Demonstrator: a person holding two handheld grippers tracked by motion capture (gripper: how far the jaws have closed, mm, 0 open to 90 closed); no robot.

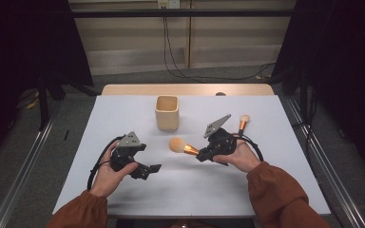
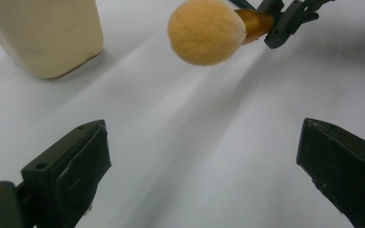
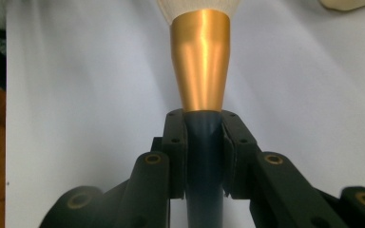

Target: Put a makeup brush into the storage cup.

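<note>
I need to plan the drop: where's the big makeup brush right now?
In the high view the big makeup brush is near the table's middle, clamped by its dark handle in the right tool, its fluffy head pointing left, just in front of the cream cup.

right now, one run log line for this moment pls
right gripper: shut on makeup brush | left gripper: open, empty | cup: upright on table

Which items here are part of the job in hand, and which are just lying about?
In the job:
- large makeup brush, clamped by its dark handle in the right gripper
- cream square cup, standing upright just beyond it

Lying about:
- second, smaller makeup brush on the table
- left gripper, open, holding nothing
</note>
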